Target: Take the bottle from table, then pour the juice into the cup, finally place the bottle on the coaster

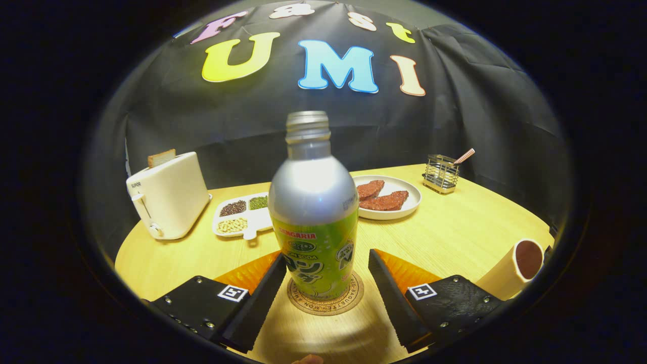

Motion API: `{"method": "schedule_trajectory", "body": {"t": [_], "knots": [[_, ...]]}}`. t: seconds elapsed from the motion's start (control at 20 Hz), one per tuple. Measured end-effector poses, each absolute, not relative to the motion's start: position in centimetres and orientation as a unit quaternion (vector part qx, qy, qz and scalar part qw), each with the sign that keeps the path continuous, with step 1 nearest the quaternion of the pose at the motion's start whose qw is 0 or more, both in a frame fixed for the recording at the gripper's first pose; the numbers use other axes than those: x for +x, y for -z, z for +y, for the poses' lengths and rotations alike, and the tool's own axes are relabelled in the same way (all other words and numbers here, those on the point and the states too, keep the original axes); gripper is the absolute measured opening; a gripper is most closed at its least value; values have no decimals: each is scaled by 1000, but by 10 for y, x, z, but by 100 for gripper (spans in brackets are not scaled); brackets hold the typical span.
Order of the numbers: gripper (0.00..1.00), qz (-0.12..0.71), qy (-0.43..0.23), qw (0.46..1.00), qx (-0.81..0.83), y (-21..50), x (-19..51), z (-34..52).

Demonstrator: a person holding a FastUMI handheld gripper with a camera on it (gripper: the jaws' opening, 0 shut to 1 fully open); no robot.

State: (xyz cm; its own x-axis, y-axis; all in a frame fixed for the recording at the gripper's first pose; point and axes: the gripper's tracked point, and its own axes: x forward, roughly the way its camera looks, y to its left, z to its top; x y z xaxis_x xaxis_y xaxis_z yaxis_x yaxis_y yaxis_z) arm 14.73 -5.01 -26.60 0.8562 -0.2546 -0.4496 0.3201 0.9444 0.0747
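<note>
My tool [323,288] stands apart around the capless silver-and-green metal bottle [314,217]. It stands upright on the round cork coaster [326,301], near the round wooden desk's [455,232] front edge. The cream cup [515,268] sits at the right edge.

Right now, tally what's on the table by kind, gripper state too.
Bottle, on the coaster: 1
Coaster: 1
Cup: 1
Toaster: 1
Divided tray: 1
Plate: 1
Wire holder: 1
Total: 7
Gripper: open, fingers either side of the bottle, right one apart from it.

Gripper [323,283] sitting low and level, pointing straight ahead. Fingers [263,298] spread wide apart, one on each side, squeezing nothing, touching nothing between them.
</note>
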Motion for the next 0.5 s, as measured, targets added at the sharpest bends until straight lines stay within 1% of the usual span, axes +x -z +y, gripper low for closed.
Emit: {"method": "schedule_trajectory", "body": {"t": [0.5], "knots": [[99, 141, 85, 983, 76, 156, 90, -42]]}}
